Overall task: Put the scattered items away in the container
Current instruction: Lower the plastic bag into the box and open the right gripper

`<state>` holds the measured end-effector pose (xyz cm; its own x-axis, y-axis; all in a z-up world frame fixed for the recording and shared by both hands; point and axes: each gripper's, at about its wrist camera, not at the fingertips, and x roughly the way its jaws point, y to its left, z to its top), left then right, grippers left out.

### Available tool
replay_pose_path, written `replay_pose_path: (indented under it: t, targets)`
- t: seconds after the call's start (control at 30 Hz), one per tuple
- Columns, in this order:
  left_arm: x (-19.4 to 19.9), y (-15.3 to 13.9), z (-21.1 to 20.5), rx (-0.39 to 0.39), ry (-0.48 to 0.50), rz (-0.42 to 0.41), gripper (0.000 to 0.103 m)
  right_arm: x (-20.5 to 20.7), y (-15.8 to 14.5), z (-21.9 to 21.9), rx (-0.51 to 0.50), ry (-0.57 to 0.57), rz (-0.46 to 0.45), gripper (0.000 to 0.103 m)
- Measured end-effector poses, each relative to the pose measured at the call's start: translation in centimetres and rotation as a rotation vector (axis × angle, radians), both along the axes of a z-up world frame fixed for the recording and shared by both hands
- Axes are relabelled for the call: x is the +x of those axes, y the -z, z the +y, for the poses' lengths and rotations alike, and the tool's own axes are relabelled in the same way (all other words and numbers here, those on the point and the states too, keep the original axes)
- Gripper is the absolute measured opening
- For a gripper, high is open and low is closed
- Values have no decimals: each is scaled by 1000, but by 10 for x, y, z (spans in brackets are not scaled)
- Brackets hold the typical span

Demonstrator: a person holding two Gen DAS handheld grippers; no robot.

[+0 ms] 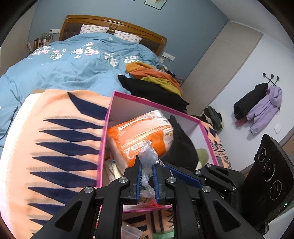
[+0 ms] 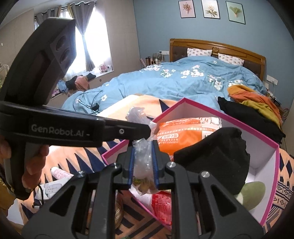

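where both claws pinch plastic bag (image 2: 142, 156) — pink box (image 2: 272, 185), orange pack (image 2: 183, 134)

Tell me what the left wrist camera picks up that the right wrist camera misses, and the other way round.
Only the left wrist view shows the jackets hanging on wall hooks. Only the right wrist view shows the curtained window, three framed pictures and a red packet. Both show the pink box, the orange pack, and the clear plastic bag clamped by both grippers.

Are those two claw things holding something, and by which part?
Both hold one clear plastic bag: left gripper pinches near its twisted top, right gripper lower down, around its middle.
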<state>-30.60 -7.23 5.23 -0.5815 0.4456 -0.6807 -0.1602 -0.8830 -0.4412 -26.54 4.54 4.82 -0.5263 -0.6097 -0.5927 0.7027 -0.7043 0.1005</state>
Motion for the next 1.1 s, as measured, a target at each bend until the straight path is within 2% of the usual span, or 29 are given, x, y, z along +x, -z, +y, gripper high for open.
replay_pose_path:
  t: [0.4, 0.53, 0.77, 0.87, 0.97, 1.03, 1.1]
  targets:
    - [4, 13, -2, 3, -14, -21, 10, -9, 25, -3, 35, 21, -48, 24]
    - [9, 14, -2, 7, -8, -19, 10, -7, 27, 0, 44, 30, -46, 28]
    - [16, 19, -4, 9, -16, -15, 10, -1, 27, 8, 40, 35, -43, 28]
    - [21, 18, -1, -5, -13, 4, 15, 3, 29, 12, 34, 38, -47, 28]
    - [30, 16, 3, -34, -18, 30, 29, 8, 29, 17, 28, 44, -47, 28]
    - [37, 14, 5, -55, -33, 53, 55, 12, 29, 20, 28, 49, -44, 28]
    - [47, 10, 6, -60, -53, 86, 71, 16, 29, 23, 27, 55, -39, 29]
